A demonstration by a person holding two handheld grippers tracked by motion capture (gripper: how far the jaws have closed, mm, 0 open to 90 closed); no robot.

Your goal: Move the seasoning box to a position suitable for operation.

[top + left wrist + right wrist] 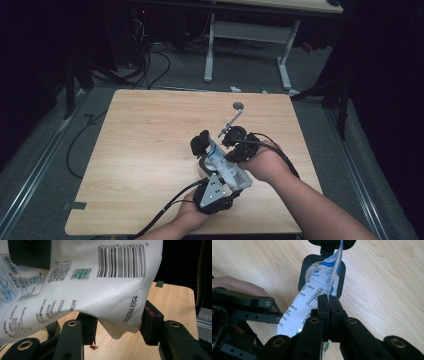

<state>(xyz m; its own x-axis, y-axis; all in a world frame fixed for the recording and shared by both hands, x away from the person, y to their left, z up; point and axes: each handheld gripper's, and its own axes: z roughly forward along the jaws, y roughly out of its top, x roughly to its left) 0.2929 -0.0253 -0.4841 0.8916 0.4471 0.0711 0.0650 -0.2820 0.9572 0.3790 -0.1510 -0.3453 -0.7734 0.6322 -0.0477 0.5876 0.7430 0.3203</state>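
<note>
The wooden surface (150, 150) carries a black lidded container (322, 272) just past centre toward 4 o'clock. Over it hangs a white printed pouch (226, 167), soft and light, likely slippery film. Right tongs (329, 305) are clamped together on its edge seam, the firmest hold; left tongs (117, 327) stand apart around its lower corner.

Pouch (82, 290): smooth, slightly glossy white plastic film, printed. Table (145, 145): pale matt wood grain. Gripper jaws: matt black plastic.
</note>
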